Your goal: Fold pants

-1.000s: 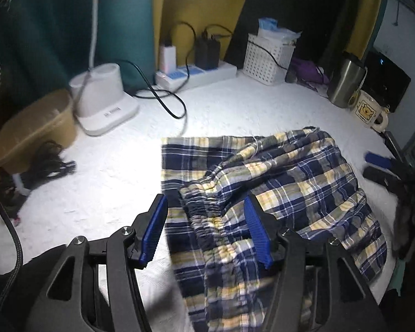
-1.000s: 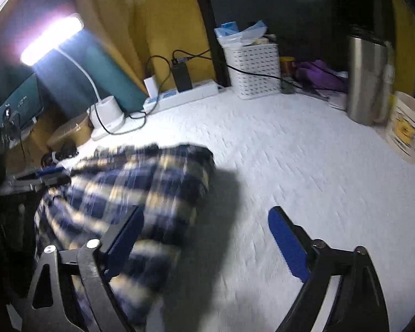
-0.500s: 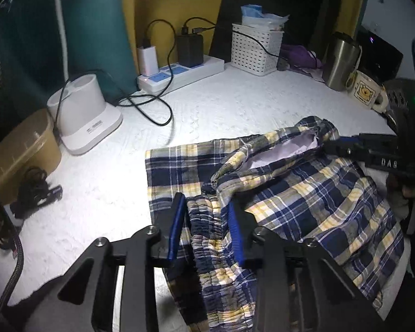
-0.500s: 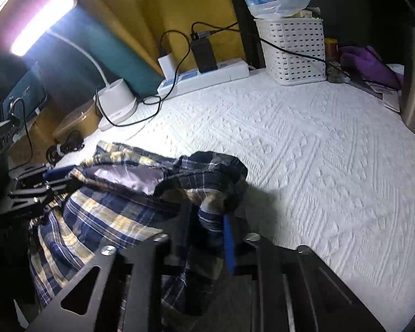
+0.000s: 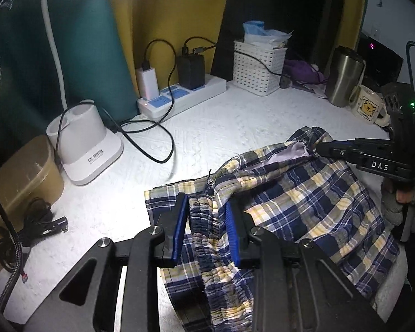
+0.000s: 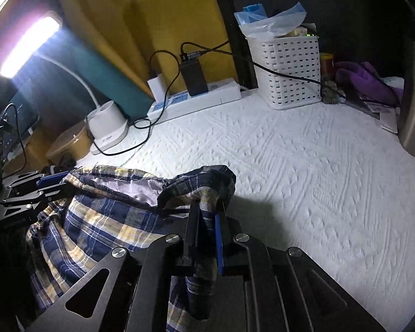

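Your left gripper (image 5: 206, 228) has just closed on the gathered waistband of the pants (image 5: 304, 202); your right gripper (image 6: 206, 225) is pinched tight on the far corner. The rest lies rumpled on the white cloth (image 6: 304, 166) between them — lift both together and keep the waistband edge taut.
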### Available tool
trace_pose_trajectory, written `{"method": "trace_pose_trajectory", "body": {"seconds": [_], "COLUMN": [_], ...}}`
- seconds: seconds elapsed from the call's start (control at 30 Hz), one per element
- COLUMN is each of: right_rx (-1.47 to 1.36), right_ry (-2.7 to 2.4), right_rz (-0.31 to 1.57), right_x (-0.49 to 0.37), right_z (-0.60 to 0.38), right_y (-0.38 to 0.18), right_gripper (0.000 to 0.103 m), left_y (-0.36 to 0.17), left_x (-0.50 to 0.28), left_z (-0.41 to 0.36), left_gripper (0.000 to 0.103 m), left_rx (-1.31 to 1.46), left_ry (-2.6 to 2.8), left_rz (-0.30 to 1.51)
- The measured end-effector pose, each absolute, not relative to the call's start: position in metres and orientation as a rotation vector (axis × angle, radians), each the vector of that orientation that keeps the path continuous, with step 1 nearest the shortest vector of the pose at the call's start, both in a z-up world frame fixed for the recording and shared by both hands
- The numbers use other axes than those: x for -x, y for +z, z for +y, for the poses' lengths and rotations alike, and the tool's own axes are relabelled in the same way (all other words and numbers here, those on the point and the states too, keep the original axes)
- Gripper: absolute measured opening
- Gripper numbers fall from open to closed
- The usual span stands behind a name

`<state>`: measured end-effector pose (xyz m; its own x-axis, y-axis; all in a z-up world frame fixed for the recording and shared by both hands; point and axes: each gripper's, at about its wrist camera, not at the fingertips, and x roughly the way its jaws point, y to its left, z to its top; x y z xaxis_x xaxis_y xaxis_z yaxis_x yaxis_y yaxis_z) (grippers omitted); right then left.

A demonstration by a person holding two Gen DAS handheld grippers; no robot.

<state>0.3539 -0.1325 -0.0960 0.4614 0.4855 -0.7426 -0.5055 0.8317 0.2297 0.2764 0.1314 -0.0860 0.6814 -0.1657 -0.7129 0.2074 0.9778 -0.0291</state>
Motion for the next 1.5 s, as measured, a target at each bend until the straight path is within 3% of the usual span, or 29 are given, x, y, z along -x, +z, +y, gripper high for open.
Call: {"method": "trace_pose_trajectory", "body": {"seconds": [0.3,0.33,0.4,0.43,0.47,0.9,1.07,1.27,1.5], "right_rx": [0.022,0.014,0.016,0.018,0.009,-0.010,0.083,0.149,0.152], "right_ry": [0.579,0.581,0.562,0.541,0.521,0.440,0.522,0.543,0.464], "right_rz": [0.951,0.956,0.954,0.955,0.954,0.893,0.913,0.961,0.953], "right_x": [-0.378,-0.381,-0.385,-0.388,-0.391,-0.390,-0.350,-0.307,-0.288], "right_z": [-0.127,-0.128,-0.128,-0.129,-0.131,-0.159,-0.153,-0.144,-0.167], "right_y": [-0.119,-0.121,-0.121,-0.121,-0.121,-0.088,-0.083,-0.102,-0.104], "right_gripper": [0.009,0.012,0.026,0.038,0.042,0.044,0.045,0.045,0.045], "left_y": [-0.109,-0.108,-0.106,-0.104,-0.102,-0.063,-0.066,-0.091,-0.062], "left_x": [-0.289,-0.289,-0.288,-0.288,-0.287,-0.276,-0.270,-0.275,-0.228], "left_z": [0.137,0.138,0.138,0.138,0.139,0.153,0.153,0.162,0.144], "left_gripper": [0.026,0.026,0.026,0.026,0.027,0.032,0.055,0.055,0.055], "left_rx": [-0.039,-0.035,-0.034,-0.033,-0.026,0.070,0.077,0.064,0.061], "left_ry": [-0.172,-0.172,-0.170,-0.168,-0.168,-0.160,-0.158,-0.069,-0.184], "left_rz": [0.855,0.857,0.856,0.858,0.858,0.796,0.785,0.866,0.795]}}
